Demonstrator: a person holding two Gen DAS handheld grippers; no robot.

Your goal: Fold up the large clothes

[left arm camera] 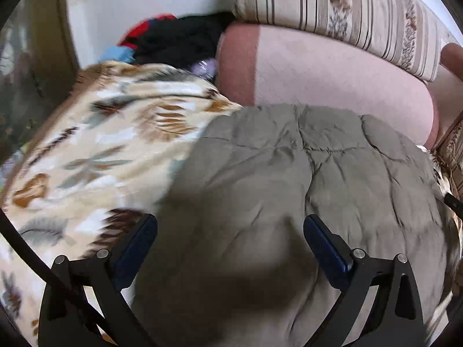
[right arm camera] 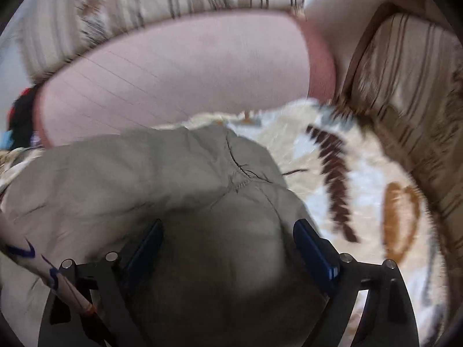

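A grey quilted padded garment (left arm camera: 289,179) lies on a patterned cream blanket (left arm camera: 95,144). My left gripper (left arm camera: 230,225) is open, its blue-padded fingers spread just above the garment's near part. In the right wrist view the same garment (right arm camera: 144,173) lies below my right gripper (right arm camera: 228,228), which is open with its fingers spread over the garment's right side. Neither gripper holds cloth. Both views are blurred by motion.
A pink cushion (left arm camera: 332,81) lies behind the garment, with a striped floral sofa back (left arm camera: 332,3) above it. A pile of dark, red and blue clothes (left arm camera: 173,40) sits at the back left. A striped armrest (right arm camera: 405,86) stands at the right. A pen-like stick (right arm camera: 66,286) crosses the right view's lower left.
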